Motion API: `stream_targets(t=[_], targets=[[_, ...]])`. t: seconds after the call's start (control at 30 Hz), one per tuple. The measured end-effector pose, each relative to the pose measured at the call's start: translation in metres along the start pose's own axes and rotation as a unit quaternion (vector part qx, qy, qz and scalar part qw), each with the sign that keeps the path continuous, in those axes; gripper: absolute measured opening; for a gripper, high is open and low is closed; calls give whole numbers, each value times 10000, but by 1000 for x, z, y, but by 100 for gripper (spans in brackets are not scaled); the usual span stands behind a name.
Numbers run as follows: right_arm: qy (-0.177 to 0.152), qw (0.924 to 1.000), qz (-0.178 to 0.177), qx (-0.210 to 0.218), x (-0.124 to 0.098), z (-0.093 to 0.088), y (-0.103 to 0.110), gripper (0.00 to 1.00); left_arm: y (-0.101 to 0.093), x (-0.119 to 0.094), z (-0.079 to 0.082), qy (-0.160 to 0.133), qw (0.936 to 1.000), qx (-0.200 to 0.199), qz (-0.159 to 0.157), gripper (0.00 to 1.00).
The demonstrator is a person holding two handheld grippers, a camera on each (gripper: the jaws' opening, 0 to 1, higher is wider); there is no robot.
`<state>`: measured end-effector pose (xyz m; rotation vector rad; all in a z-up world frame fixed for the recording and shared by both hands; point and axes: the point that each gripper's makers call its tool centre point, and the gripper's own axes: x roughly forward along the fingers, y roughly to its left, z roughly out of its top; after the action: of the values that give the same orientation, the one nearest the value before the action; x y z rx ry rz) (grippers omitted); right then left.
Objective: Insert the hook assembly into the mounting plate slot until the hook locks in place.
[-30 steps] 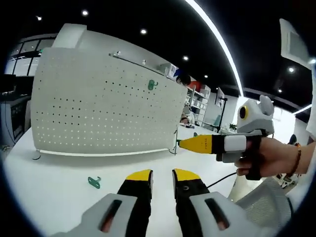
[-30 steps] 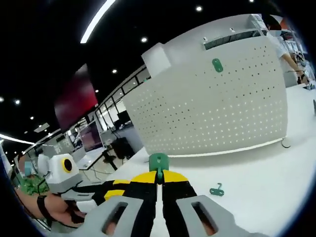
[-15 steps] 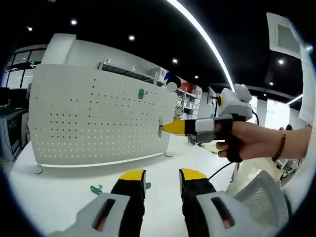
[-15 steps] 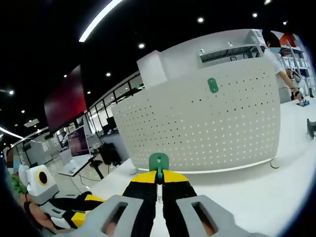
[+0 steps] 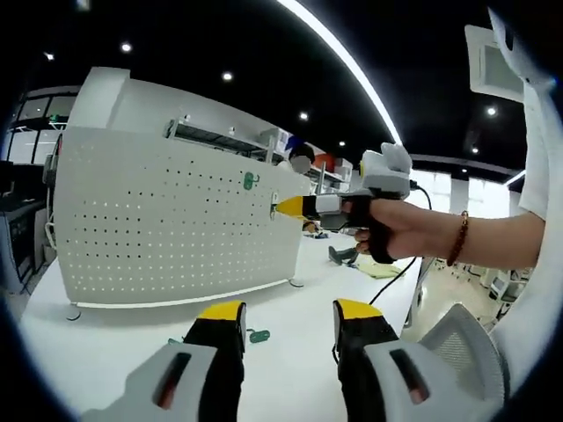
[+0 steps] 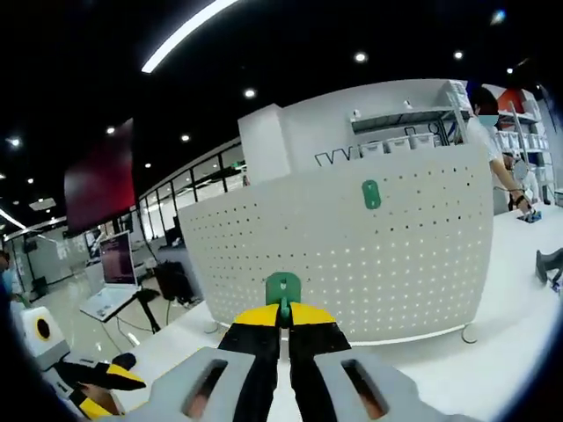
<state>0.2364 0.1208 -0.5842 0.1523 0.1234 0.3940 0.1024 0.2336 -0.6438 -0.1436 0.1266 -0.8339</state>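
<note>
A white bench (image 5: 114,343) carries an upright white perforated mounting plate (image 5: 167,229), which stands on small feet and is seen across the middle of both views (image 6: 352,255). One green hook (image 5: 251,181) is already hung high on the plate, near its right end in the left gripper view (the same piece is seen as a green tab (image 6: 371,193) in the right gripper view). Another green hook (image 5: 258,335) lies flat on the bench in front of the plate, just beyond the left tool (image 5: 288,321), whose yellow-tipped jaws stand apart with nothing between them. The right tool (image 6: 282,315) is closed on a green hook assembly (image 6: 283,290), its rounded head held upright above the meeting jaw tips. In the left gripper view the right tool (image 5: 280,207) is held in a person's hand (image 5: 387,227), raised off the bench, with its yellow tip close to the plate's right end, beside the hung hook; whether it touches the plate cannot be told.
</note>
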Motion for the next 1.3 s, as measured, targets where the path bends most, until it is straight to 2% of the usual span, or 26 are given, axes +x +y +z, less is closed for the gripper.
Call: stream_targets(t=[0.43, 0.53, 0.6, 0.7, 0.93, 1.3], targets=[[-169, 9994, -212, -234, 20, 27, -12, 1, 2, 2, 12, -96, 9998, 154, -84, 47], [-233, 9991, -244, -261, 24, 33, -14, 1, 5, 3, 11, -68, 9999, 113, -38, 52], [-253, 9989, -281, -286, 27, 36, -15, 1, 5, 3, 9, -13, 9996, 256, -84, 51], [-305, 9981, -346, -404, 33, 41, -16, 1, 4, 4, 11, -87, 9997, 171, -163, 56], [-415, 9968, -455, -518, 45, 54, -22, 1, 4, 5, 13, -122, 9993, 319, -180, 61], [-345, 9957, -572, -638, 60, 55, -30, 1, 8, 5, 4, 5, 9996, 202, -183, 64]])
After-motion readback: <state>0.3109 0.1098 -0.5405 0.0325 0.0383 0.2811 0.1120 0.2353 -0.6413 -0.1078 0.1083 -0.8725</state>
